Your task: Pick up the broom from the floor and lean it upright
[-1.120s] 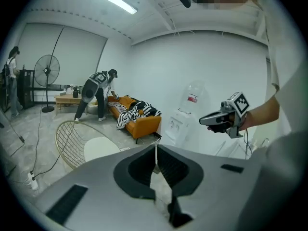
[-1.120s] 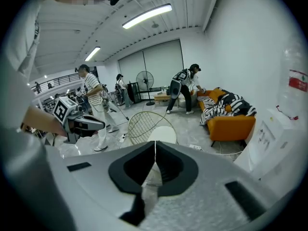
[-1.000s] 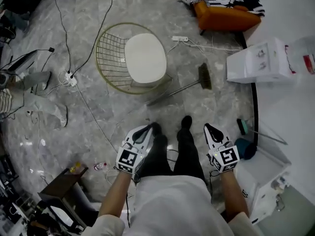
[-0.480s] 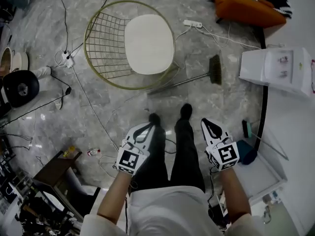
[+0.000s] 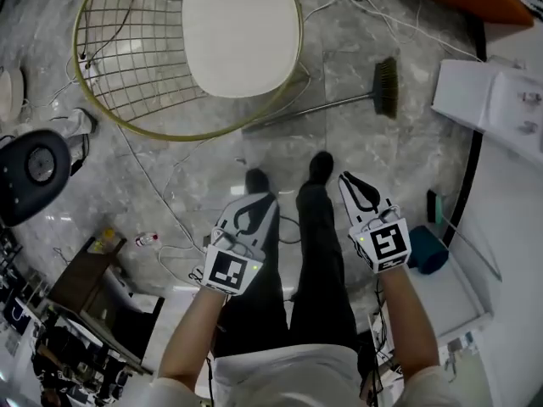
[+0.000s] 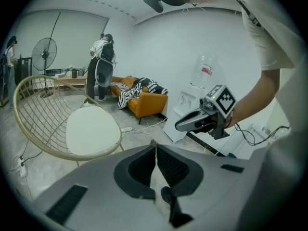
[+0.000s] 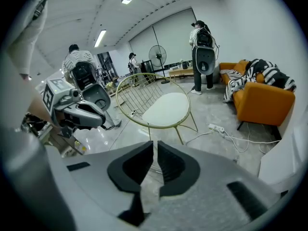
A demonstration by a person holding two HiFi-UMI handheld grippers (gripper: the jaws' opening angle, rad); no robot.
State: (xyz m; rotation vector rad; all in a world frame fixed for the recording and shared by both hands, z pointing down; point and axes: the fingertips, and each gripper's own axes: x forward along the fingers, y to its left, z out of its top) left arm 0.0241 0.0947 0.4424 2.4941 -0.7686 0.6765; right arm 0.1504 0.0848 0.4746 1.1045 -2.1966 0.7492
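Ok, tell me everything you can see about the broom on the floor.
The broom lies flat on the grey marbled floor, ahead of the person's shoes, with nothing holding it. Its thin handle looks like metal and runs slantwise; the dark bristle head is at the right end. The other end reaches the wire chair's rim; contact there is unclear.

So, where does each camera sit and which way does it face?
Head view: on the person's head, facing steeply down at the floor, the broom and wire chair; shows forearms, legs, left tongs and right tongs.
Left gripper view: on the left tongs, facing across the room past its shut jaws; shows the right tongs.
Right gripper view: on the right tongs, whose empty jaws are opening; faces the wire chair; shows the left tongs.
Shared: both gripper views see the wire chair and orange sofa.
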